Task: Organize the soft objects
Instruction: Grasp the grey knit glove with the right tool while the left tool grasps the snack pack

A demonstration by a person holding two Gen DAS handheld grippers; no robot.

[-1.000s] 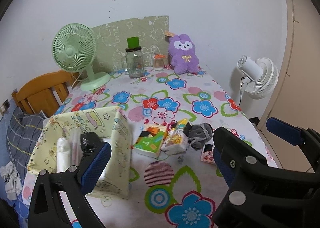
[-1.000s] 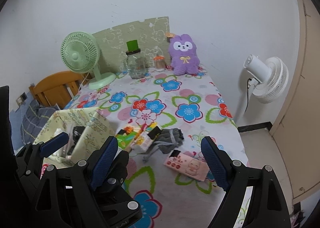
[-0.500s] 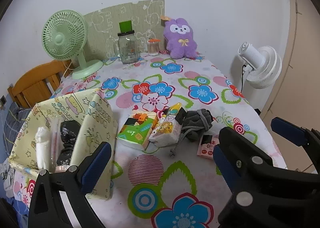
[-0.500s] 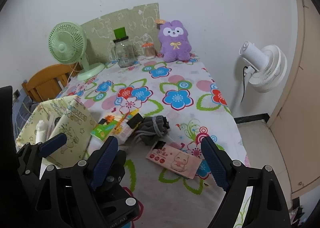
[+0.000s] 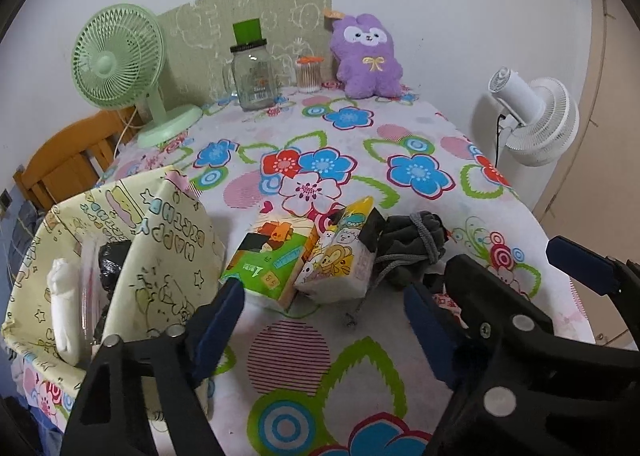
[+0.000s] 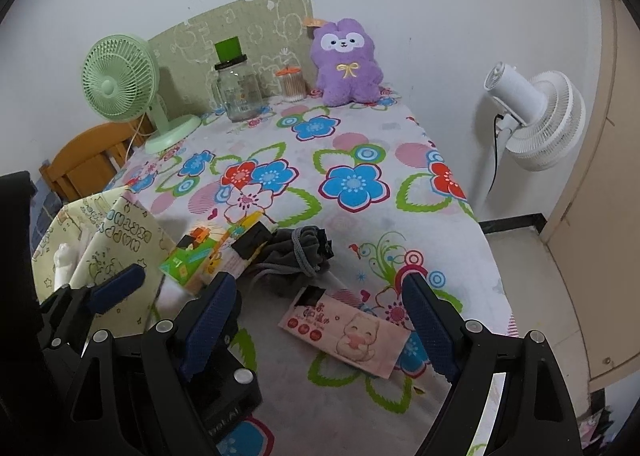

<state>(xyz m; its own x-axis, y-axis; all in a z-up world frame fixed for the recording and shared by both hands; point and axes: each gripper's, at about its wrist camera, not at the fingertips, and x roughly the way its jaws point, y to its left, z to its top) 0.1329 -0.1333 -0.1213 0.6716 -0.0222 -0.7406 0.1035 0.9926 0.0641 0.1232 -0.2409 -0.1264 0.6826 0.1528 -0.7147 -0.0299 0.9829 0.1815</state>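
Note:
On the flowered tablecloth lie a green tissue pack (image 5: 268,260), a yellow cartoon tissue pack (image 5: 340,260) leaning on it, a grey cloth bundle (image 5: 412,244) with a cord, and a flat pink tissue pack (image 6: 348,330). A yellow fabric box (image 5: 160,240) at the left holds a white roll and a black item. My left gripper (image 5: 324,320) hovers just short of the two packs; its jaws are closing with nothing between them. My right gripper (image 6: 318,320) stands open above the pink pack without touching it. A purple plush (image 5: 368,55) sits at the far wall.
A green desk fan (image 5: 120,63), a glass jar (image 5: 254,75) and a cotton-swab pot (image 5: 308,73) stand at the back. A white floor fan (image 6: 532,119) is beyond the table's right edge. A wooden chair (image 5: 64,167) is at the left.
Both grippers have come down and forward toward the packs and the cloth bundle, which look larger. The left jaws have narrowed; the right ones are unchanged.

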